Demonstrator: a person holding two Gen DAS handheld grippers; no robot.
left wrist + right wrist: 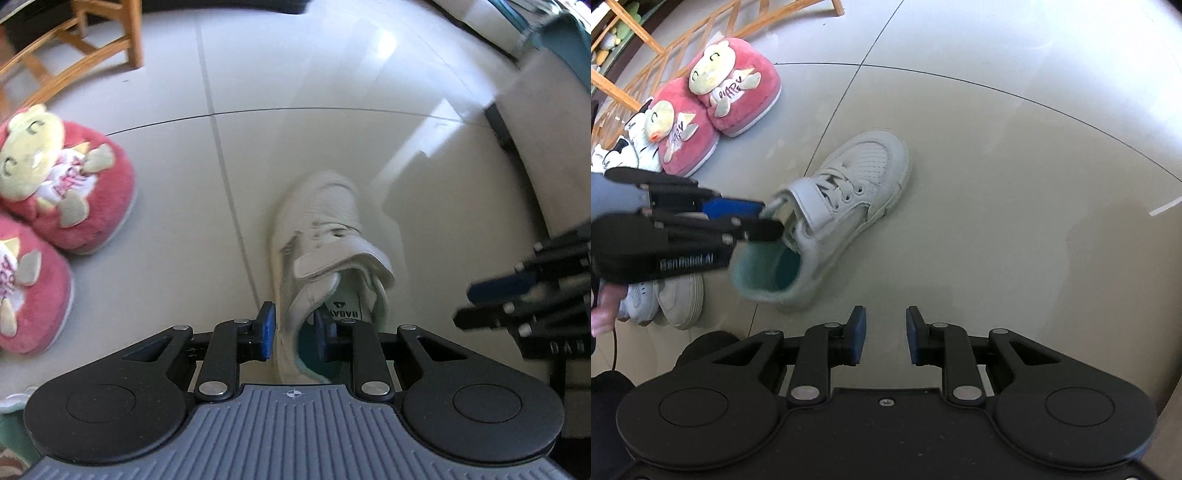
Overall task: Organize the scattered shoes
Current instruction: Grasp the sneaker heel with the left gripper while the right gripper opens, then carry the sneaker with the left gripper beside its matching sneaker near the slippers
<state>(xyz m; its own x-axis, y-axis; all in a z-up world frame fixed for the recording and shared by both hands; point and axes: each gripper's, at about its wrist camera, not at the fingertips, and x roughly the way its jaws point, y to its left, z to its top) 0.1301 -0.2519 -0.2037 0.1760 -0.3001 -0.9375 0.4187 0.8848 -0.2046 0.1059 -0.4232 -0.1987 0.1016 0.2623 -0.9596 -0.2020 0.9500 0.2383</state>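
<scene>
A white strap sneaker [325,221] with a teal lining lies on the pale tiled floor, toe pointing away. My left gripper [293,328] is shut on the sneaker's collar wall, one blue pad outside and one inside the opening. The right wrist view shows the same sneaker [864,173] with the left gripper [772,218] gripping it near the tongue; its heel looks blurred. My right gripper [886,332] hovers just short of the heel, open, with nothing between its pads. It also shows at the right edge of the left wrist view as the right gripper [480,299].
Two pink plush slippers [738,88] sit side by side at the left, beside white cartoon slippers [639,147]. A pair of white shoes [679,299] stands under the left gripper. Wooden furniture [110,37] is behind; a grey cushioned piece [535,129] is at the right.
</scene>
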